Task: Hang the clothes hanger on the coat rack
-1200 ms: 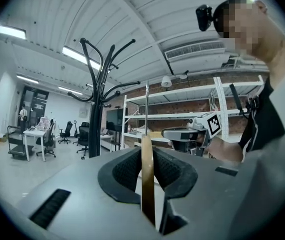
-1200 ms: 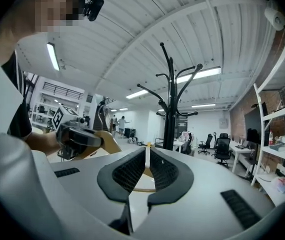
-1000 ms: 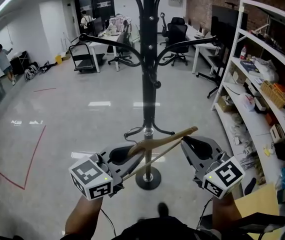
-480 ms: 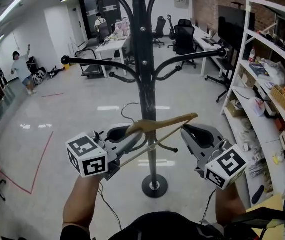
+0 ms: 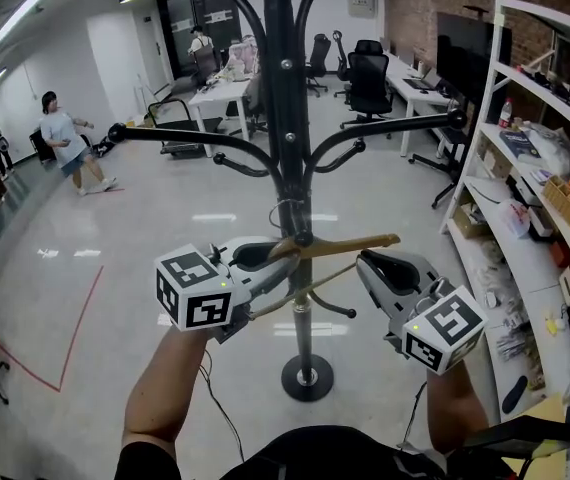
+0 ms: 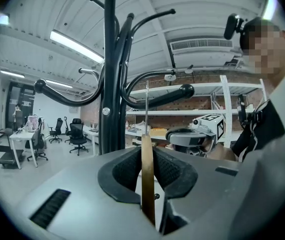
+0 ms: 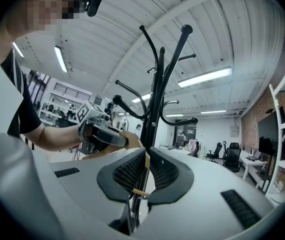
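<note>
I have the wooden hanger (image 5: 340, 243) clamped at both ends, left gripper (image 5: 265, 260) and right gripper (image 5: 373, 264) each closed on it. It lies crosswise just before the coat rack (image 5: 287, 118) pole, below the curved arms; my left gripper looks nearer the pole.

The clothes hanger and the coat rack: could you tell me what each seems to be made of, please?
The clothes hanger looks like wood: light brown, smooth, perhaps varnished. Its thin hook looks like bare metal wire. The coat rack seems to be metal tube painted glossy black, judging by its slim curved arms and highlights.
</note>
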A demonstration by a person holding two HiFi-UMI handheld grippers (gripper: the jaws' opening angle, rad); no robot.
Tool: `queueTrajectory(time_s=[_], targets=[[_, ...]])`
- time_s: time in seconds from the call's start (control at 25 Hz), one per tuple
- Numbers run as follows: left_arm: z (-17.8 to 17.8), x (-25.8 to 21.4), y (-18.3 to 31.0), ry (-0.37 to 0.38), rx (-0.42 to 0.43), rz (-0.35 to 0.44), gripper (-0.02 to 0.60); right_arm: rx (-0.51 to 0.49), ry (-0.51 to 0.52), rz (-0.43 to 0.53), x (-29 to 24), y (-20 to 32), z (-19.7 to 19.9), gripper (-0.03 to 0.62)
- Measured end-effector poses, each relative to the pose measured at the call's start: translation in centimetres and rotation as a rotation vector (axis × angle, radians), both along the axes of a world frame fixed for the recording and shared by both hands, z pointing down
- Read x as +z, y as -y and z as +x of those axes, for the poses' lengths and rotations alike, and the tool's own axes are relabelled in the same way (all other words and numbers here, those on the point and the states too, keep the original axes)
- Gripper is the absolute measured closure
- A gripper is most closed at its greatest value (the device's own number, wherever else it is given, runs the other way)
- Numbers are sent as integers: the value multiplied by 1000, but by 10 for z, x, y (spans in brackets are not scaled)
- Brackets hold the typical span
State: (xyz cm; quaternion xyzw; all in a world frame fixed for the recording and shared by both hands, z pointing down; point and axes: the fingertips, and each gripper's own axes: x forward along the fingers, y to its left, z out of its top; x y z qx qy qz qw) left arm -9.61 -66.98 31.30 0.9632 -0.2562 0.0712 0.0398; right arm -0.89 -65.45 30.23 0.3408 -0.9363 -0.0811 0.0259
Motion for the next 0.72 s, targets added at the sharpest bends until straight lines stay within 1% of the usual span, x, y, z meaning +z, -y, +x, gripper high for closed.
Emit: queueTrajectory(time_s=[0.12, 0.24, 0.32, 0.44, 0.6, 0.72], targets=[[7, 10, 7, 33, 16, 2, 529, 13, -3, -11, 6, 3, 4, 583], [6, 17, 12, 48, 23, 2, 529, 30, -6, -25, 13, 6, 8, 583], [5, 18, 12, 46, 51, 3, 529, 36, -2, -32, 16, 6, 8, 583], [6, 17, 7, 67, 105, 28, 529, 36, -2, -45, 20, 5, 5, 583], [7, 21, 9, 42, 132, 12, 529, 42, -10, -53, 25, 5, 6, 583], [7, 27, 10, 27, 147, 16, 529, 49, -14, -54, 31, 5, 10, 583]])
